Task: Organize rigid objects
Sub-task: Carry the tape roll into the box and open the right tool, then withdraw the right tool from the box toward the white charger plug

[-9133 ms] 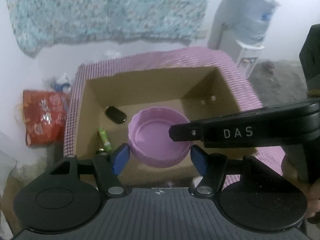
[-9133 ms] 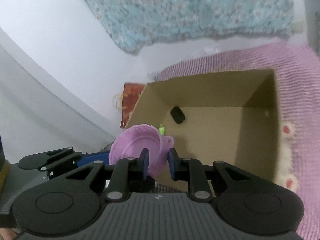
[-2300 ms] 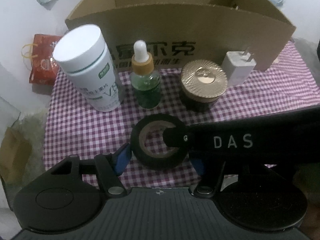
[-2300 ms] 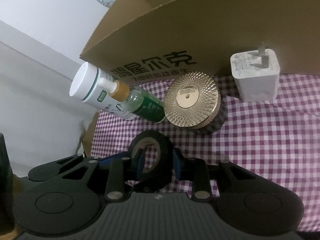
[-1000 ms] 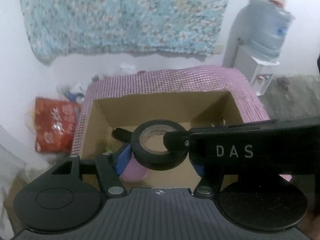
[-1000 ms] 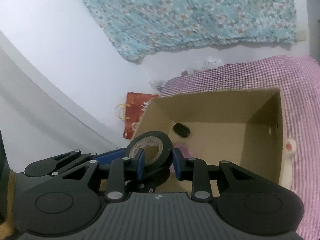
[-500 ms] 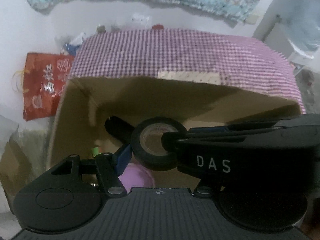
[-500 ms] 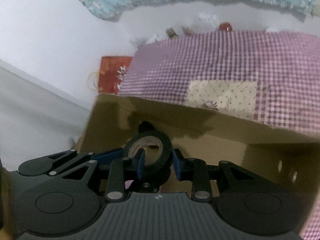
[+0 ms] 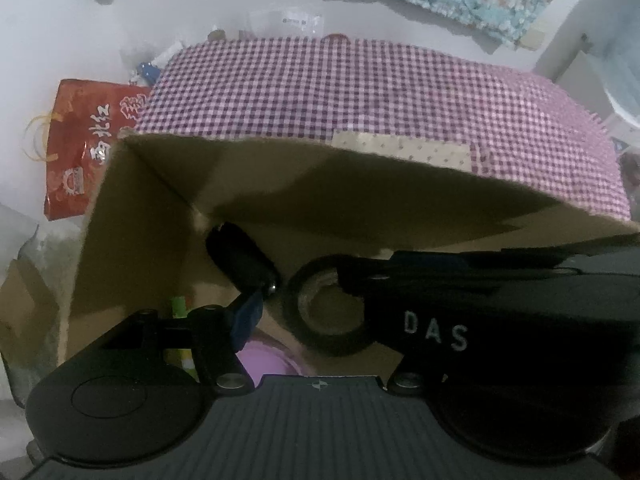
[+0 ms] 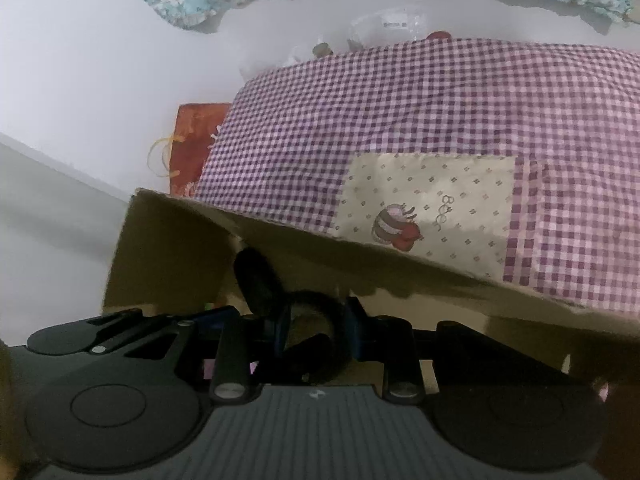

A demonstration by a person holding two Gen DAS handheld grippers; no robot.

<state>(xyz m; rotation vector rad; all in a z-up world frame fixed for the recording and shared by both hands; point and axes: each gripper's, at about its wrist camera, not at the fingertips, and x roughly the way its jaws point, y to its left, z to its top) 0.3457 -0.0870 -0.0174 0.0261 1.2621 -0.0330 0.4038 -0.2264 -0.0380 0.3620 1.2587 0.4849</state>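
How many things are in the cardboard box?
4 visible: black tape roll held by the right gripper, black oval object behind it, green tube left, purple bowl below. More may be hidden.

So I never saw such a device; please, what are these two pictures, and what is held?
A person holds one two-finger tool in each hand, with a camera on each looking along the fingers. One picture is from the left tool, one from the right. The right gripper pinches a black tape roll low inside a cardboard box on a checked cloth. In the box lie a black oval object and a purple bowl. The left gripper's blue finger stands beside the roll, not touching.
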